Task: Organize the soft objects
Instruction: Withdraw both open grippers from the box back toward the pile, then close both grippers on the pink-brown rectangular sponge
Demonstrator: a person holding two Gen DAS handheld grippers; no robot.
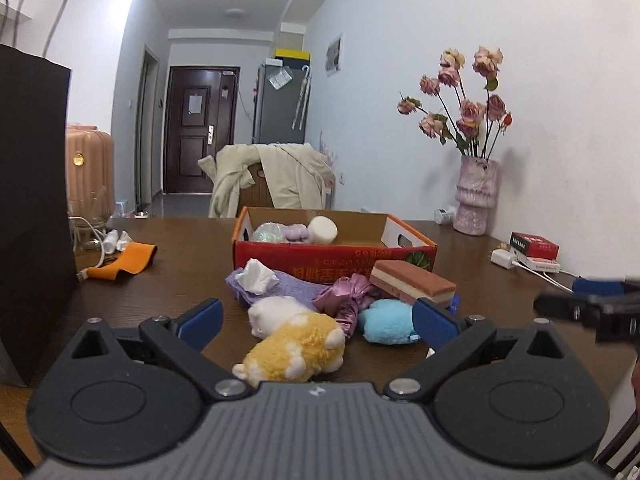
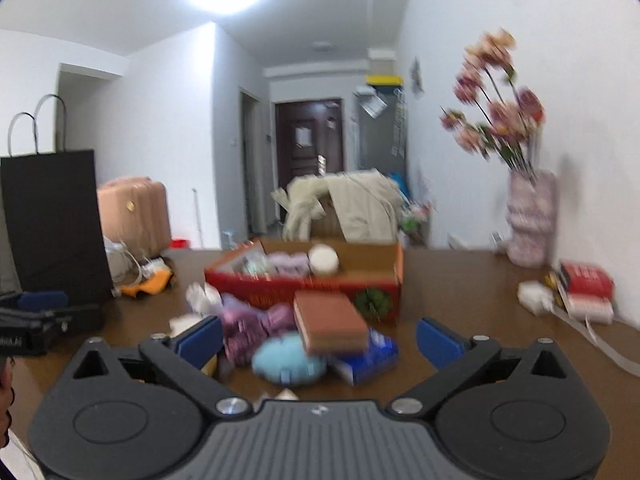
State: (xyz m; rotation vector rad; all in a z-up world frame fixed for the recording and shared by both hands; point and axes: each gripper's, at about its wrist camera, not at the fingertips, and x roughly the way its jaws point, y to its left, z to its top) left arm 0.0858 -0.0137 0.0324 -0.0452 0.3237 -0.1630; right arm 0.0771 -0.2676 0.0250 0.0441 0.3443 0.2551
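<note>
A heap of soft things lies on the brown table (image 1: pixel 168 280) before a red cardboard box (image 1: pixel 336 256): a yellow-and-white plush (image 1: pixel 296 350), a white plush (image 1: pixel 274 312), a blue plush (image 1: pixel 386 320), a pink satin scrunchie (image 1: pixel 346 300), a purple cloth (image 1: pixel 288 286), a white tissue (image 1: pixel 256 276) and a brown-and-cream foam block (image 1: pixel 412 282). My left gripper (image 1: pixel 318 318) is open, its fingers either side of the plushes without touching them. My right gripper (image 2: pixel 320 342) is open too, blurred, in front of the blue plush (image 2: pixel 288 360) and the foam block (image 2: pixel 330 322).
The box holds a white foam roll (image 1: pixel 322 230) and a purple scrunchie (image 1: pixel 296 233). A black paper bag (image 1: pixel 32 200) stands left, beside an orange cloth (image 1: pixel 128 260). A vase of roses (image 1: pixel 476 196), a red packet (image 1: pixel 534 246) and chargers sit right. Behind is a coat-draped chair (image 1: pixel 272 184).
</note>
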